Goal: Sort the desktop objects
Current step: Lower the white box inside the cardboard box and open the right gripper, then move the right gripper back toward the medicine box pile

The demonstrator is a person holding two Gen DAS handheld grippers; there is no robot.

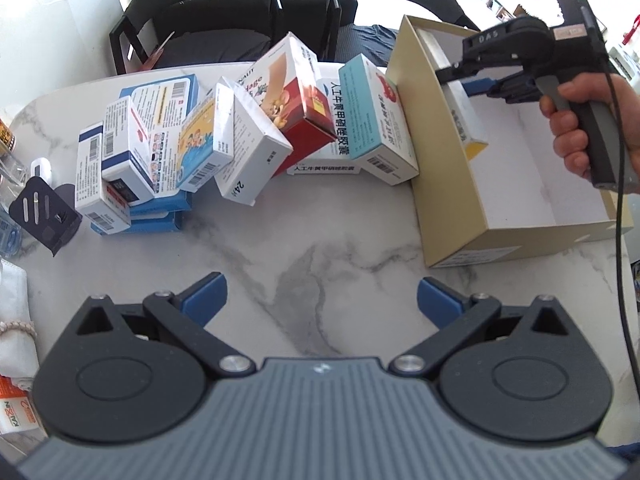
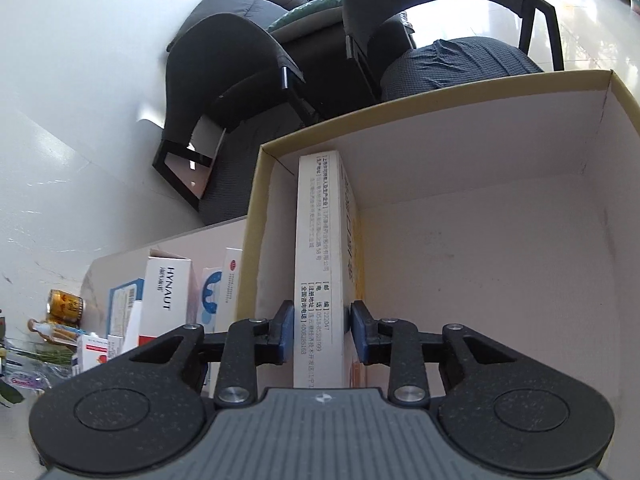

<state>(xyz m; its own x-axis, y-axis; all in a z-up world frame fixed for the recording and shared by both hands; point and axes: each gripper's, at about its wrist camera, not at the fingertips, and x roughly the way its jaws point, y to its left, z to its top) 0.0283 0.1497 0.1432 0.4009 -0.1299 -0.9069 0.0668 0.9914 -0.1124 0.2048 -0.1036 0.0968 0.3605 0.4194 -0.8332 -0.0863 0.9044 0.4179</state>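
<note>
Over on the far left of the marble table [image 1: 304, 240] sits a small black stand [image 1: 44, 212]. Next to it is a messy pile of medicine boxes [image 1: 168, 148]. Some lie flat and some lean on each other. A red and white box [image 1: 296, 92] tips up in the middle of the pile. A white box with a teal edge [image 1: 374, 120] leans against the outside wall of the big tan box [image 1: 444, 184].

Low in the left wrist view, the left gripper [image 1: 320, 300] hangs over bare table. Its two blue pads [image 1: 204, 294] are spread wide apart, with nothing between them.

The big tan box is open on top and white inside. A thin white box [image 2: 318, 264] stands on its edge in there, right up against the left wall. The right gripper [image 2: 320, 330] reaches down into the big box, and a hand [image 1: 588, 128] holds its handle. Its blue pads [image 2: 286, 330] sit one on each side of the thin white box. They look pressed against it, pinching it.

Behind the table are two dark chairs [image 1: 208, 12].
</note>
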